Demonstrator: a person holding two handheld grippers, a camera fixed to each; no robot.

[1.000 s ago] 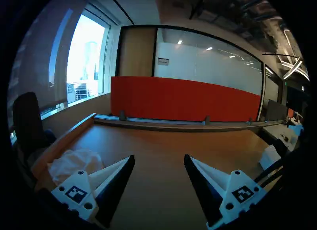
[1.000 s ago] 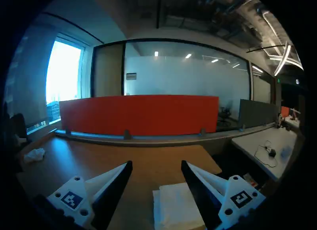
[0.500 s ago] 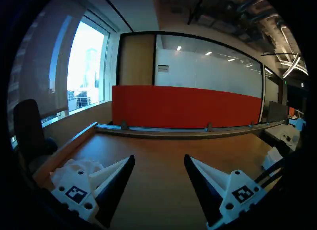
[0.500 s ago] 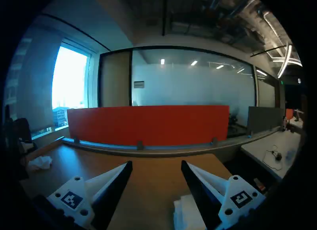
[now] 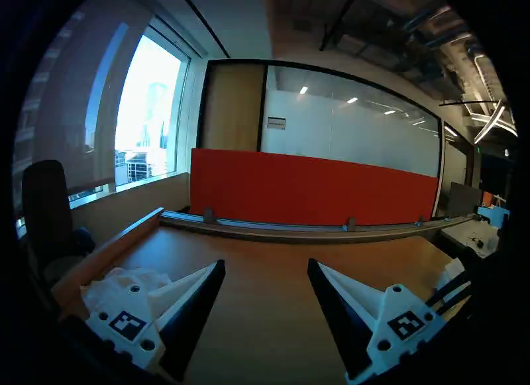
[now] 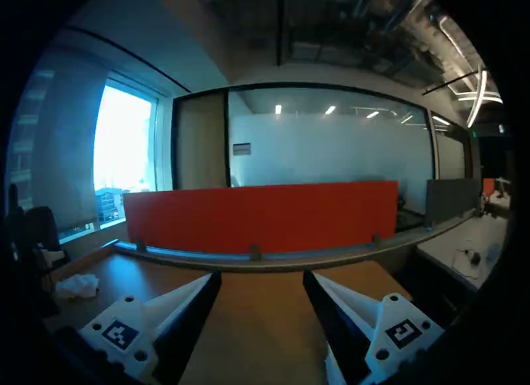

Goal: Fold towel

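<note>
A crumpled white towel (image 5: pixel 112 284) lies near the left rim of the wooden table (image 5: pixel 265 279), partly behind the left finger of my left gripper (image 5: pixel 265 274), which is open and holds nothing. A folded white towel (image 5: pixel 453 269) shows at the far right of the left gripper view. In the right gripper view the crumpled towel (image 6: pixel 75 287) sits far off to the left on the table (image 6: pixel 262 319). My right gripper (image 6: pixel 260 279) is open and empty. A sliver of folded white towel (image 6: pixel 330 372) peeks out beside its right finger.
A red divider panel (image 5: pixel 311 189) on a metal rail closes the table's far edge. A dark office chair (image 5: pixel 46 216) stands by the window at left. A white desk (image 6: pixel 474 242) with a cable lies off to the right.
The right gripper's view has tilted up, so the folded towel slid down almost out of it. In the left gripper's view the crumpled towel sank lower behind the left finger.
</note>
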